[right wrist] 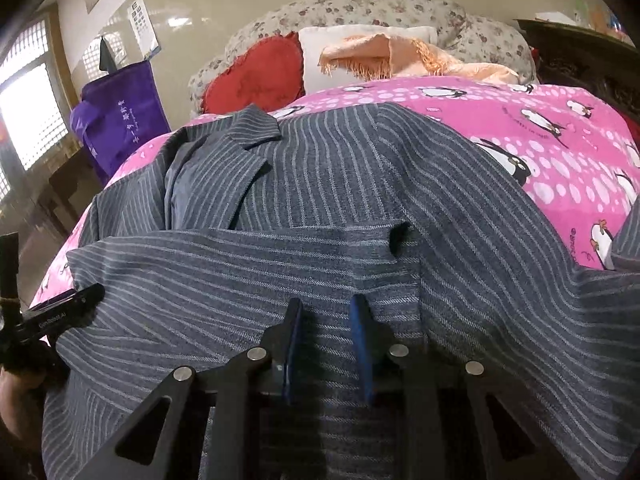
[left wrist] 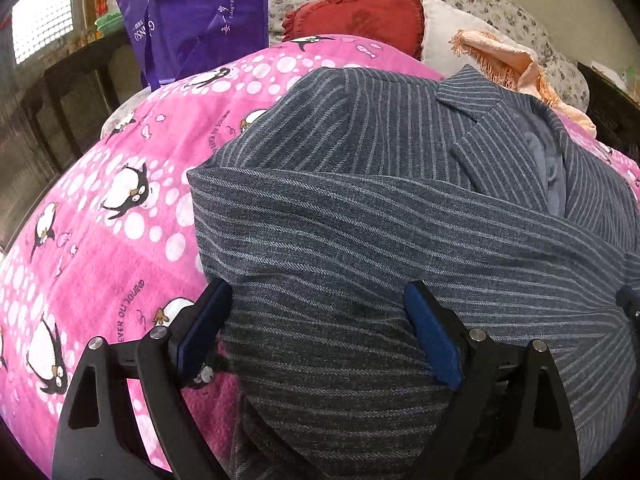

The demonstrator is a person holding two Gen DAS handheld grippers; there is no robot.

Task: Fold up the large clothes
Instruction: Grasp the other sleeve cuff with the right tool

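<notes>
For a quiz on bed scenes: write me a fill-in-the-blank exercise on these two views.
1. The striped jacket lies on a pink blanket printed with ____.
2. The left tool has its fingers spread ____ over the jacket.
3. The heart-shaped cushion is ____ in colour.
4. The bag standing at the blanket's left side is ____.

Missing words: penguins; wide; red; purple

Left gripper (left wrist: 316, 328) is showing black linkage arms with triangular cut-outs, silver round rivets at the joints, and dark blue flat pads (left wrist: 430, 338). Right gripper (right wrist: 326, 344) is showing the same black frame, silver rivets and blue pads (right wrist: 362, 344). White lettering is showing on the left gripper's black body (right wrist: 56, 320).
</notes>
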